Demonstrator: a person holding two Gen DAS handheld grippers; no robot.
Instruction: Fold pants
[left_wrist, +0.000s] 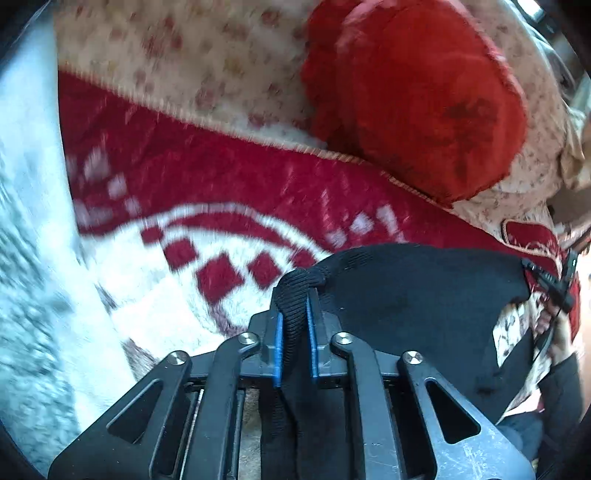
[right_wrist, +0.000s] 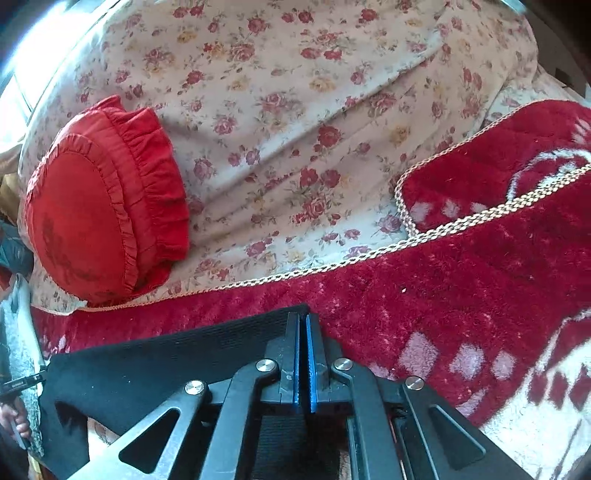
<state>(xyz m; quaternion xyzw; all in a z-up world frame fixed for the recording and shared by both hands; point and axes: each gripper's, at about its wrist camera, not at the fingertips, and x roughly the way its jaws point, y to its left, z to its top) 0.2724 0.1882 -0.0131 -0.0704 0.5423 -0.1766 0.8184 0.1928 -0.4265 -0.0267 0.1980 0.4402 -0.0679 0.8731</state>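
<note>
The black pants (left_wrist: 424, 288) hang stretched between the two grippers, above and in front of the red and white plush blanket (right_wrist: 461, 295), the landmark here. The left gripper (left_wrist: 295, 306) has its blue pads (left_wrist: 279, 343) drawn narrow on a bunched, ribbed edge of the pants, which wells up above the fingertips and runs down between the fingers out of sight below the frame. From that grip the cloth spreads to the right as a dark sheet over the blanket's near part; its far corner meets the other gripper's black tip (left_wrist: 550, 284), small and cut by the picture's rim. The left view is smeared by motion, so the blanket's diamond pattern and the pale grey surface (left_wrist: 29, 258) left of the blanket are hard to read. The right gripper (right_wrist: 304, 332) is pinched nearly closed on the ribbed top edge of the pants, only a thin sliver of cloth showing between its pads (right_wrist: 312, 365); the rest of the garment drops behind the gripper body and cannot be followed. Beyond the blanket's braided edge lies a floral sheet (right_wrist: 295, 110), and on it a red frilled cushion (right_wrist: 92, 206). At the left edge of the right view, part of a hand (right_wrist: 16, 421) shows, mostly cut off.
</note>
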